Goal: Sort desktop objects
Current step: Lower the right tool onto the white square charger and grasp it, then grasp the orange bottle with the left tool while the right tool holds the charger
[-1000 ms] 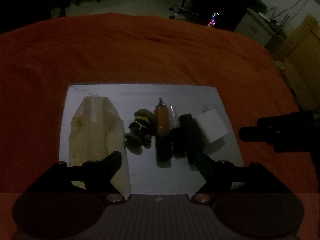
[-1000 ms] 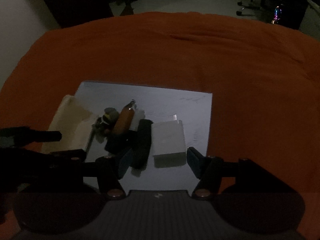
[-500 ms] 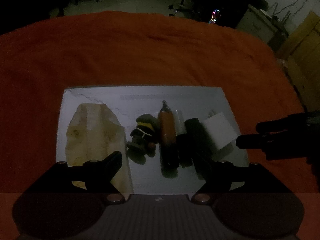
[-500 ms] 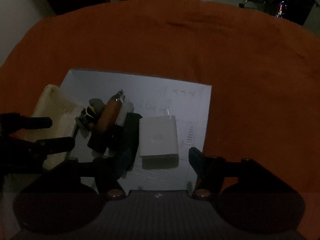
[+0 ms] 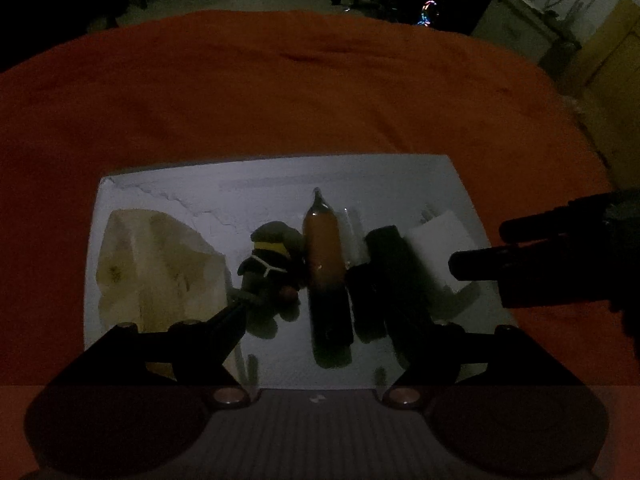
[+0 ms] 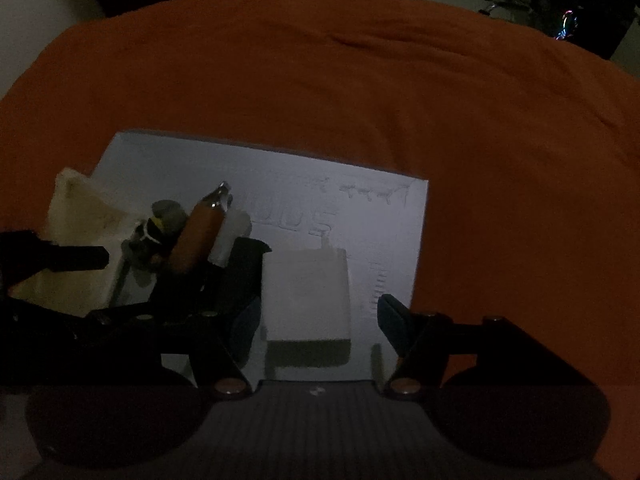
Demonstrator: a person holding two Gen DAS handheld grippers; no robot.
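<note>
A white board [image 5: 280,184] [image 6: 360,216] lies on the orange cloth. On it in a row: a cream wooden block [image 5: 156,264] [image 6: 76,216], a small dark figurine with a yellow band [image 5: 272,260] [image 6: 160,224], an orange-brown tube [image 5: 324,248] [image 6: 198,236], a black bar [image 5: 388,264] [image 6: 236,276] and a white charger block [image 5: 440,248] [image 6: 308,288]. My left gripper [image 5: 320,324] is open, its fingers flanking the figurine, tube and bar. My right gripper [image 6: 318,316] is open around the near end of the charger.
The orange cloth [image 5: 280,92] covers the table all around the board. Dark furniture and a lit device [image 5: 428,10] stand beyond the far edge. The right gripper's fingers [image 5: 540,252] show at the right of the left wrist view.
Both grippers have moved closer to the board. The right gripper has shifted left so the charger now lies between its fingers. The objects have not moved.
</note>
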